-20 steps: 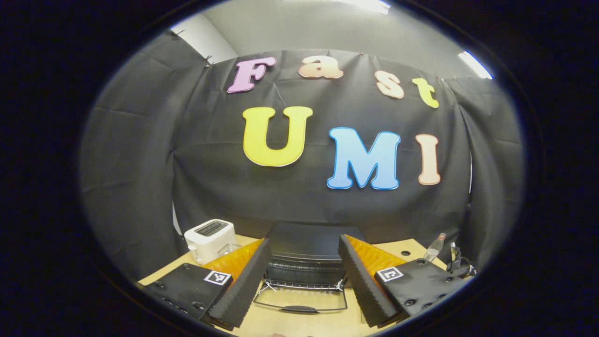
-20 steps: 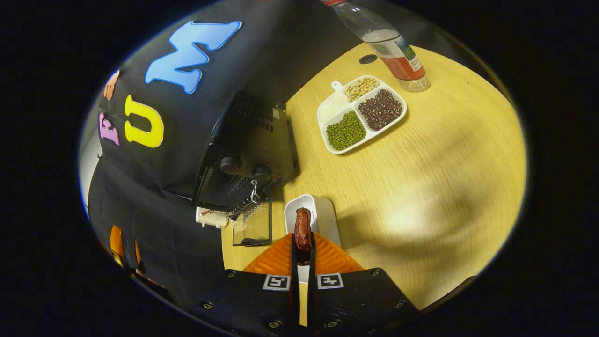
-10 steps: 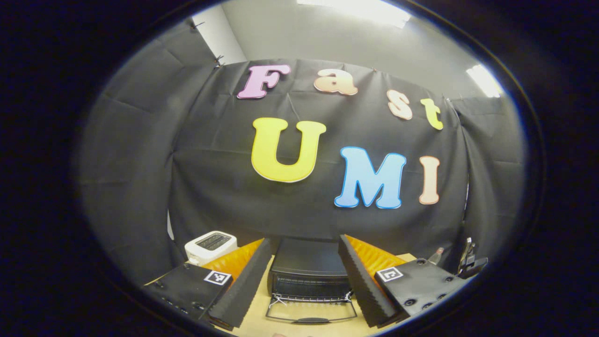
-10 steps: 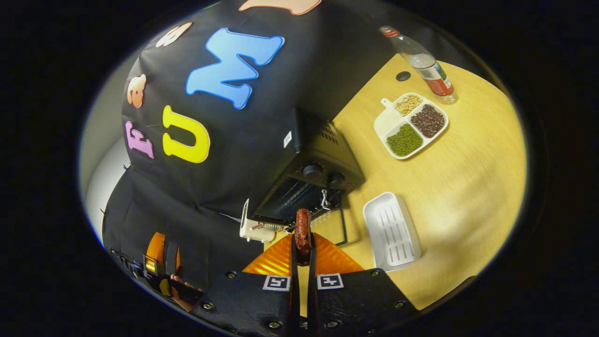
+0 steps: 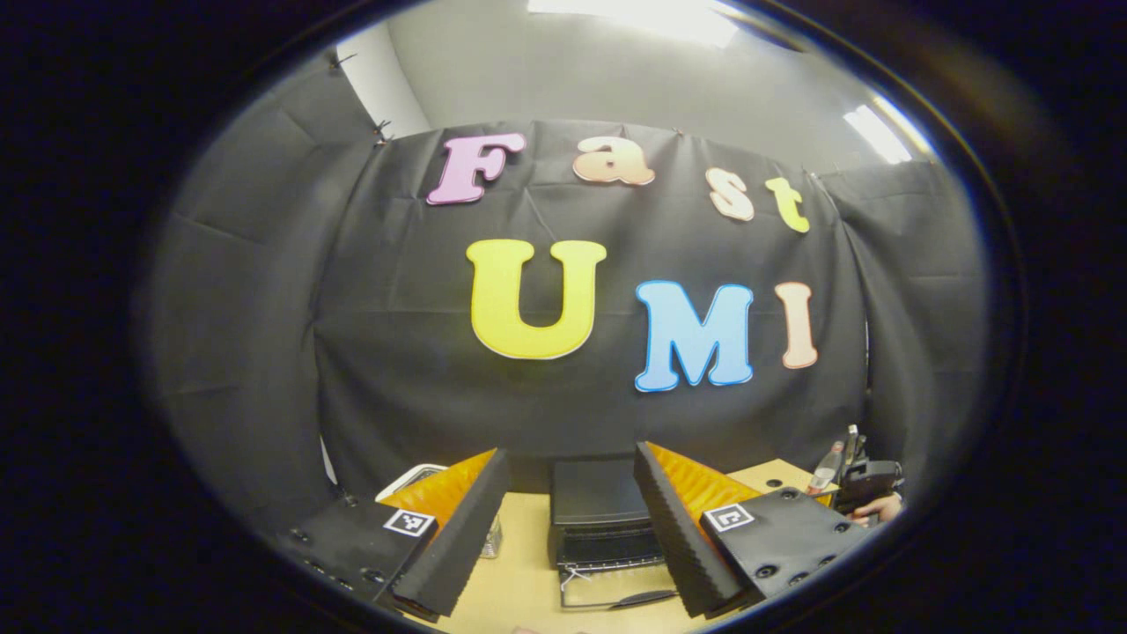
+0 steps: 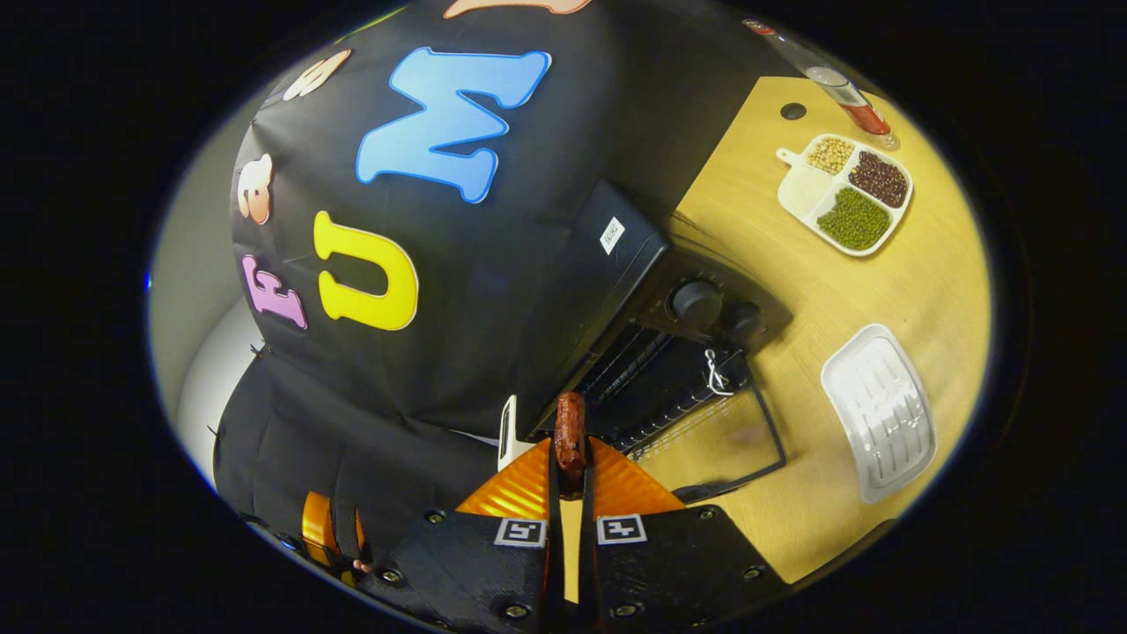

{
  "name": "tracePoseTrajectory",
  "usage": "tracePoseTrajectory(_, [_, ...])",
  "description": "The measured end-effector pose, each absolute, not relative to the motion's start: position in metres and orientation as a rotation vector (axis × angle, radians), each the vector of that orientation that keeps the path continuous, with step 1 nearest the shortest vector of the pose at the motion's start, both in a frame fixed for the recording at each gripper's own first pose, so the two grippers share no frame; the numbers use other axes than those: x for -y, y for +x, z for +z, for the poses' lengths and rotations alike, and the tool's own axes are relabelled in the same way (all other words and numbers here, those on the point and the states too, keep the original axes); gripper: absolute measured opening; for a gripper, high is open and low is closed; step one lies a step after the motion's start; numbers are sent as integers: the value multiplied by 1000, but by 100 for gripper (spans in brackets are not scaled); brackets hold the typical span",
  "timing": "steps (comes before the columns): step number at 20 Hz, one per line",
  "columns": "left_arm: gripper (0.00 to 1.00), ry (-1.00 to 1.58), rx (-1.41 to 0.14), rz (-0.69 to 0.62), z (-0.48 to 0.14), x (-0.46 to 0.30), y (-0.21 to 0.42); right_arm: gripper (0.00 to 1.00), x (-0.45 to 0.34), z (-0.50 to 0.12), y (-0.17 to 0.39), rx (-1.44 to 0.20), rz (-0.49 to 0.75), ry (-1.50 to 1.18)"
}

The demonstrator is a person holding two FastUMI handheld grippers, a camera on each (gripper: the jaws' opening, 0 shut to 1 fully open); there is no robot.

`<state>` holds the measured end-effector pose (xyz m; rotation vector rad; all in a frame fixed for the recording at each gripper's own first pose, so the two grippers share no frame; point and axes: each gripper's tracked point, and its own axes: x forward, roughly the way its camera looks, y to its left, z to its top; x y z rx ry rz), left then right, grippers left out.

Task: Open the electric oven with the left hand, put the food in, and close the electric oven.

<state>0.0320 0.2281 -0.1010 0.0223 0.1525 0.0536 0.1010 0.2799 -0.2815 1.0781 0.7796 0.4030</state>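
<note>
The black electric oven (image 6: pixel 656 299) is seen with its glass door (image 6: pixel 713 440) already dropped flat onto the pale wooden desk (image 6: pixel 880 291), so the opening step is judged done. Within the last second the right gripper (image 6: pixel 570 458) has been swung from above the ribbed white plastic tray (image 6: pixel 879 412), which lies empty toward the desk's front edge, to a position just before the oven's open mouth; the dark wire rack inside is now seen close behind the food. The reddish-brown sausage piece (image 6: pixel 570 433) is pinched between the right gripper's fingers, which are pressed together on it, its upper end standing clear above the tips. Insertion is judged the step in hand, not yet completed. In the left gripper view the left gripper (image 5: pixel 570 528) is spread wide and holds nothing; it has been drawn back from the oven (image 5: pixel 599 515), which is seen smaller and farther off between the fingers than a second ago, door (image 5: pixel 616 586) down. Closing remains for that hand.
</note>
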Motion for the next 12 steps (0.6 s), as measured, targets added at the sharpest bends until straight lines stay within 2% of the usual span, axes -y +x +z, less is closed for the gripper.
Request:
tracePoseTrajectory(1, [99, 20, -157, 58, -101, -235, 29, 7, -288, -286, 106, -787, 396, 1081])
tracePoseTrajectory(3, [91, 21, -163, 74, -101, -250, 22, 7, -300, -298, 115, -801, 372, 1093])
tracePoseTrajectory(4, [99, 23, -168, 83, -104, -258, 20, 7, -310, -306, 120, -803, 358, 1107])
tracePoseTrajectory(8, [99, 18, -186, 113, -110, -281, 11, 7, -324, -330, 142, -803, 287, 1138])
tracePoseTrajectory(9, [95, 14, -196, 117, -113, -284, 11, 7, -327, -335, 149, -791, 266, 1149])
tracePoseTrajectory(10, [99, 6, -209, 119, -118, -286, 11, 7, -330, -340, 156, -777, 246, 1169])
tracePoseTrajectory(12, [96, -10, -232, 118, -127, -287, 10, 7, -339, -350, 171, -748, 202, 1194])
